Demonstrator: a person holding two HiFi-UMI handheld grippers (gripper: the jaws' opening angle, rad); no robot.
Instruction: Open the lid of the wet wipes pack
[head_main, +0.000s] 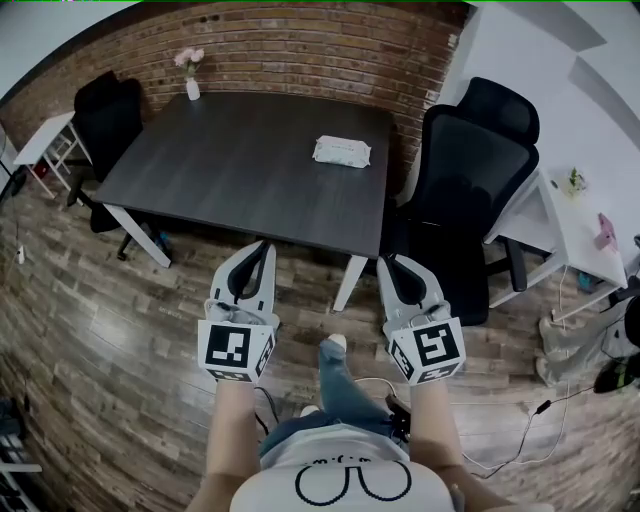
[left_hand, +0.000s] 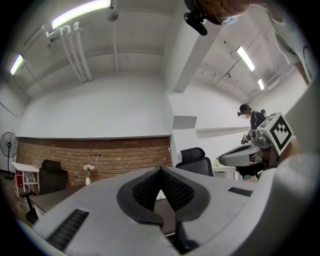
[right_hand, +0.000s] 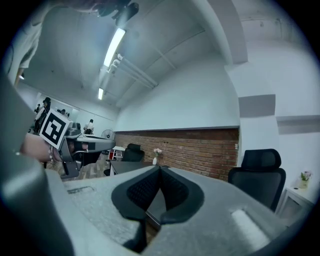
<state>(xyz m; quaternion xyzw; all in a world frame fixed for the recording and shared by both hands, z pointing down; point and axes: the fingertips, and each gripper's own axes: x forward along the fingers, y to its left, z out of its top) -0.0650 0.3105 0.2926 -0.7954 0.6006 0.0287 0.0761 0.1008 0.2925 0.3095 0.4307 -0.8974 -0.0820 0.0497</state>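
The wet wipes pack (head_main: 342, 151) is a white flat pack lying on the dark table (head_main: 230, 170), towards its far right corner, with its lid down. Both grippers are held over the wooden floor, short of the table's near edge and well apart from the pack. My left gripper (head_main: 263, 246) points at the table with its jaws together and nothing between them. My right gripper (head_main: 385, 262) is beside it, also shut and empty. In the left gripper view the tips (left_hand: 160, 170) meet, and in the right gripper view the tips (right_hand: 160, 167) meet too.
A small vase of pink flowers (head_main: 190, 78) stands at the table's far left corner. A black office chair (head_main: 470, 170) sits at the table's right side, another black chair (head_main: 105, 115) at the left. A white desk (head_main: 580, 230) is further right. Cables (head_main: 500, 440) lie on the floor.
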